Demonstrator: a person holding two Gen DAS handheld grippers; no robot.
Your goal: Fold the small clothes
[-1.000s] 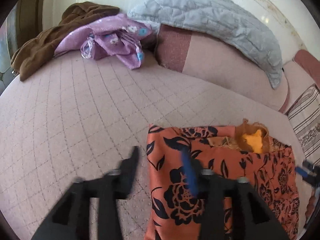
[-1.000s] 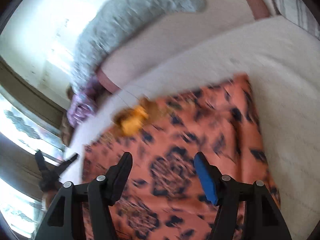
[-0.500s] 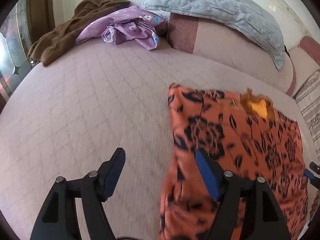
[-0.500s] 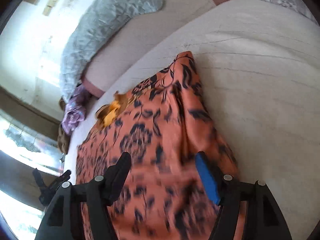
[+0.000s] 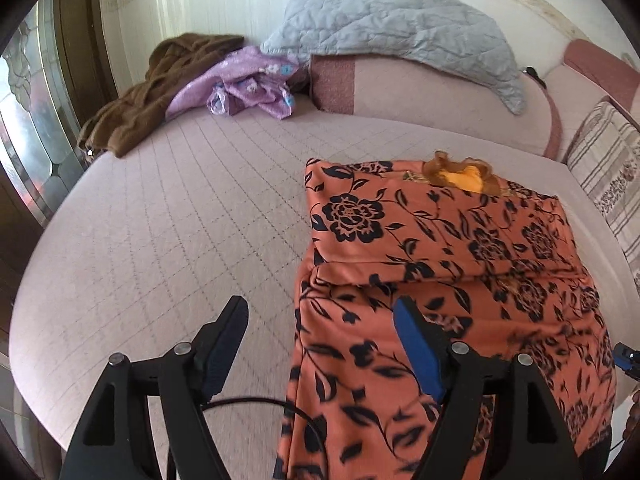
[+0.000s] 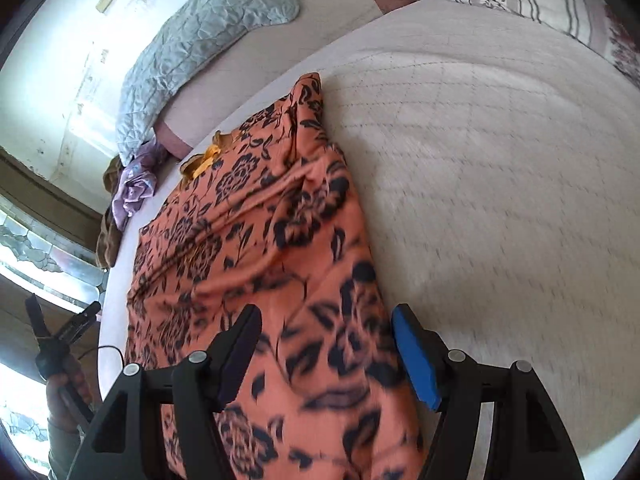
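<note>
Filling most of both views, the pink quilted bed (image 5: 160,220) carries everything else, with a grey quilted pillow (image 5: 392,28) propped on its padded headboard at the top of the left wrist frame, a brown garment (image 5: 160,88) and a purple floral cloth (image 5: 244,84) heaped at upper left, and a striped cushion (image 5: 604,172) at the right edge. The orange floral garment (image 5: 440,240) lies on the mattress in the right half of that frame, its far part folded over so a crosswise edge runs across the middle, a yellow ruffled collar (image 5: 460,176) showing at the far end, and its near part draping off the bed's front edge toward the cameras. Its long axis runs away from both tools. The left gripper (image 5: 320,320) hangs with jaws spread and nothing between them, straddling the garment's left side edge; the blue pad sits over the cloth, the black one over bare mattress. The right gripper (image 6: 326,328) is likewise spread and unloaded, poised over the garment's near right portion, with that side edge just inside its blue pad. Each tool looks equally near its own side, so the next fold likely starts with both pinching the near hanging end.
</note>
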